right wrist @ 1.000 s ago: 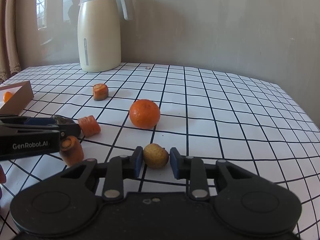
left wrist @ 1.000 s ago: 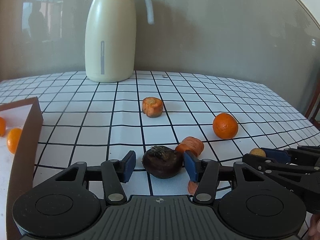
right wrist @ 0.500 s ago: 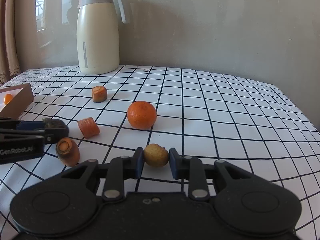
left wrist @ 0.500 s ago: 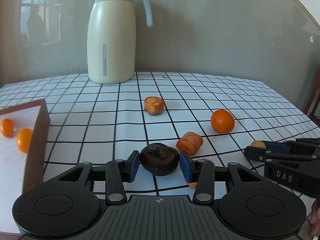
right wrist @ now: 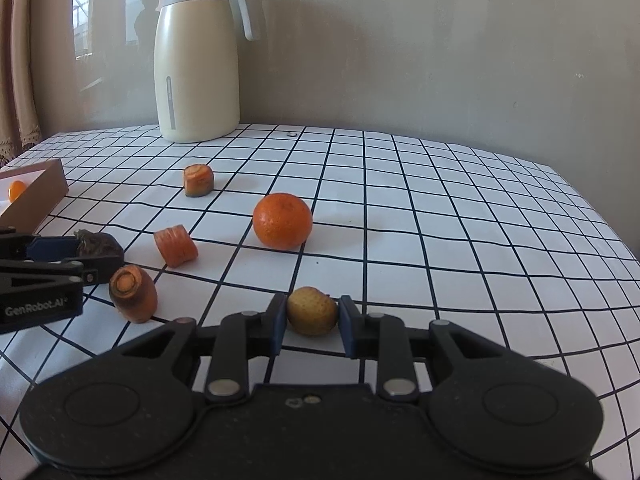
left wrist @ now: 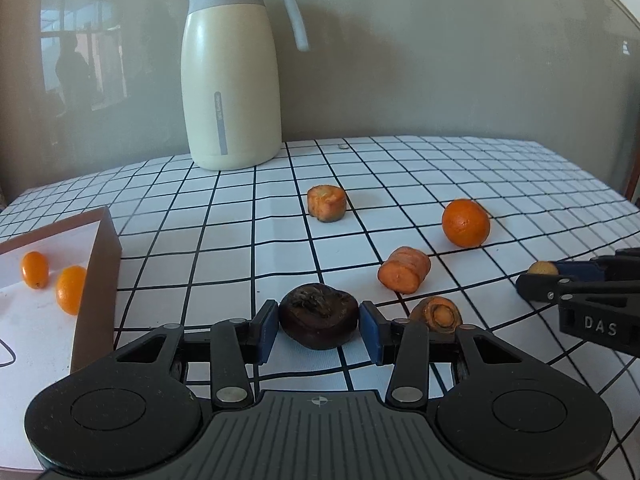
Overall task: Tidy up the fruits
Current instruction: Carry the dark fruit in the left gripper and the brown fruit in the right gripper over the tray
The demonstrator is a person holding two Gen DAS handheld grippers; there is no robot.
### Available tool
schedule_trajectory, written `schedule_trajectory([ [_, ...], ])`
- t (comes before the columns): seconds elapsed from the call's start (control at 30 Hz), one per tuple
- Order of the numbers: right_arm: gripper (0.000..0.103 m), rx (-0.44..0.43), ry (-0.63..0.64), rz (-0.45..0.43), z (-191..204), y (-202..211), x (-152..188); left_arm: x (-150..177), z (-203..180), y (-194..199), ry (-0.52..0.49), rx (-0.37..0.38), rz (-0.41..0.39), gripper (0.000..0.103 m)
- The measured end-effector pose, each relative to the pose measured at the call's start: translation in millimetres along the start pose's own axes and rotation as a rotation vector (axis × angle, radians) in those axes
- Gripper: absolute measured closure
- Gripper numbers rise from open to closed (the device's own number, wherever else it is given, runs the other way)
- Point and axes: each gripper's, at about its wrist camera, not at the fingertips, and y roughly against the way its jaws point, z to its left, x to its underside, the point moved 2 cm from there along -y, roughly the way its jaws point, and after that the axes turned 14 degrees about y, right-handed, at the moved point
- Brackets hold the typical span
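Closing in over the last second, the left gripper (left wrist: 319, 330) has brought its blue fingers (left wrist: 266, 330) onto the dark, wrinkled brown fruit (left wrist: 319, 316) and both pads now press its sides; that fruit looks a touch clear of the cloth, though I cannot be sure. The right gripper (right wrist: 313, 322) has not shifted at all, its fingers (right wrist: 279, 322) clenched tight on the small yellowish, rough-skinned fruit (right wrist: 313, 311).

Biggest first: the table (right wrist: 460, 208) under its white black-gridded cloth carries everything. At the back edge stands the tall cream thermos jug with the grey lid and handle (left wrist: 230, 80). On the left edge sits the shallow brown cardboard box with a white floor (left wrist: 96, 280), two small orange kumquats (left wrist: 52, 280) already inside. Mid-table sits the round orange mandarin (right wrist: 282, 221), then three orange carrot chunks: one toward the jug (right wrist: 198, 180), one lying on its side (right wrist: 175, 245), and one stubby end piece (right wrist: 133, 294) just beside the left fingers.

Both fruits look bound for the box, by my reading. The dark one looks soft, so hold the squeeze gentle and lift straight up before swinging left, clearing that near carrot stub and the box wall. Bring the little yellow one across only after, so the two grippers don't crowd each other over the box.
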Motion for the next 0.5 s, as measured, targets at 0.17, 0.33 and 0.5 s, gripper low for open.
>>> schedule_trajectory([
  [0.17,0.083,0.001,0.002,-0.001,0,0,1,-1,1,-1,0.006,0.005,0.004,0.059],
  [0.33,0.084,0.002,0.004,-0.006,0,4,-2,-1,2,2,0.024,0.013,0.002,0.059],
  [0.5,0.084,0.016,0.005,-0.032,-1,21,-7,-7,3,22,0.028,0.03,-0.032,0.059],
])
